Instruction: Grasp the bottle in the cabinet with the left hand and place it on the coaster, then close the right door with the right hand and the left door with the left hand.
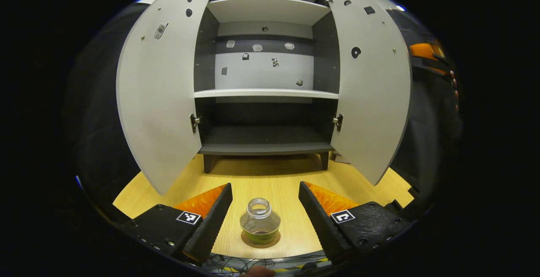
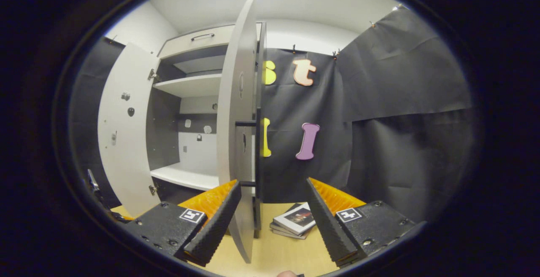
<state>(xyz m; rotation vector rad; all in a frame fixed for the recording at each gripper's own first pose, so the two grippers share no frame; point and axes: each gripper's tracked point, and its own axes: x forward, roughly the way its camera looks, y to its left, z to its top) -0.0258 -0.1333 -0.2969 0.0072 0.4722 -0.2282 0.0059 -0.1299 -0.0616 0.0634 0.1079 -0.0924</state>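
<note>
Clear bottle [image 1: 260,222] upright on coaster [image 1: 260,242], cabinet [image 1: 265,83] doors [image 1: 162,87] open

Your right gripper [image 2: 270,218] has its jaws spread wide on either side of the edge of the open right door [image 2: 236,142], touching neither face, with a small stack of books [image 2: 295,221] on the wooden table [image 2: 291,256] beyond.

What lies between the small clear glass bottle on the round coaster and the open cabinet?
Only bare wooden tabletop, in the left gripper view.
</note>
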